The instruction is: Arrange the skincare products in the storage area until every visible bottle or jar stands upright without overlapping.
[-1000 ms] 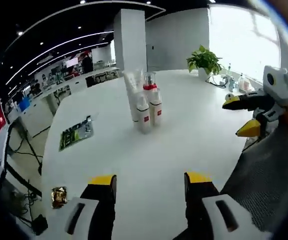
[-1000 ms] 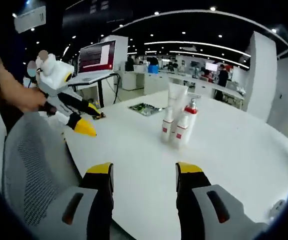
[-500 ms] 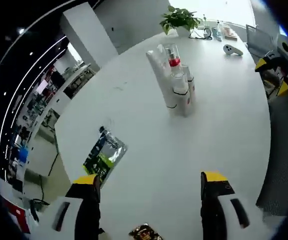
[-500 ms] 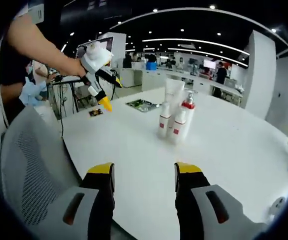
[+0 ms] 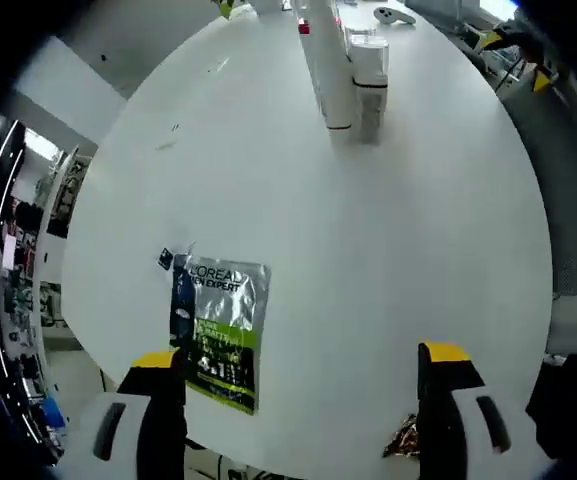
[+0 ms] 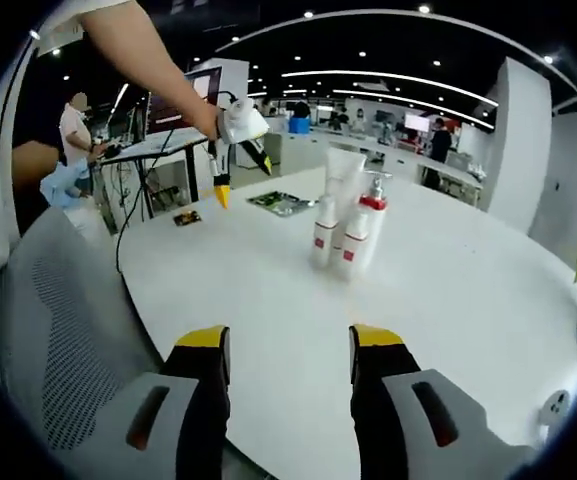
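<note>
Bottles [image 6: 346, 232] clustered upright mid-table [image 6: 448, 300]; sachet [image 5: 218, 335] flat nr table edge, small wrapper [image 5: 405, 438] beside edge, chair [image 6: 58, 320] alongside

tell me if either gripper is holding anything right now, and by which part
Nothing is held. The left gripper hangs open above the sachet, and the right gripper is open over bare table.
</note>
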Demonstrator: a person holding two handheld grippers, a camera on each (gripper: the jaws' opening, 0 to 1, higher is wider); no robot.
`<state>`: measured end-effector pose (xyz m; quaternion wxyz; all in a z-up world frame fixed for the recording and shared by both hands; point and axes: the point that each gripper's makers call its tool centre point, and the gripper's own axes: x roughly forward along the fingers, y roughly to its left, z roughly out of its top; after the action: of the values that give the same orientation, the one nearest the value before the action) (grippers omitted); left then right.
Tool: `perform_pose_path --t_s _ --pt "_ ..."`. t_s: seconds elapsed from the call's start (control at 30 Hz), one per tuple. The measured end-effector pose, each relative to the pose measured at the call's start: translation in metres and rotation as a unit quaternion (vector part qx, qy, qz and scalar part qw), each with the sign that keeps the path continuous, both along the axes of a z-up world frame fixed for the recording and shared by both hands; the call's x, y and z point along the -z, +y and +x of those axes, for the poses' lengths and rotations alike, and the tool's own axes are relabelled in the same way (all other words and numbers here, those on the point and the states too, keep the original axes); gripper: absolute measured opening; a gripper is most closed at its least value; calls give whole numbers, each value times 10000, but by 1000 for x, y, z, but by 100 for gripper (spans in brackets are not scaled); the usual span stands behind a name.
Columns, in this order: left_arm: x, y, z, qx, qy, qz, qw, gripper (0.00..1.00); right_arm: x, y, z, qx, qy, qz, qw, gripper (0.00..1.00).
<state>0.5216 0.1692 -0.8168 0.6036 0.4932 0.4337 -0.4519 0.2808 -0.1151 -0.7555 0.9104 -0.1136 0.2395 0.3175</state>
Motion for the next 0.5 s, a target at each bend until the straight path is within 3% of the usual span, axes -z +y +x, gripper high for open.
perform_pose_path --t_s 0.13,0.3,0.5 --pt "8 1 37 -157 86 -80 9998 100 7 0 -1 -8 105 -116 9999 46" --pt "17 11 74 -20 167 21 9999 100 10 0 -2 -61 125 -231 9996 45" --pt "30 14 92 -218 548 -210 9980 99 16 0 -2 -98 213 -398 9989 45"
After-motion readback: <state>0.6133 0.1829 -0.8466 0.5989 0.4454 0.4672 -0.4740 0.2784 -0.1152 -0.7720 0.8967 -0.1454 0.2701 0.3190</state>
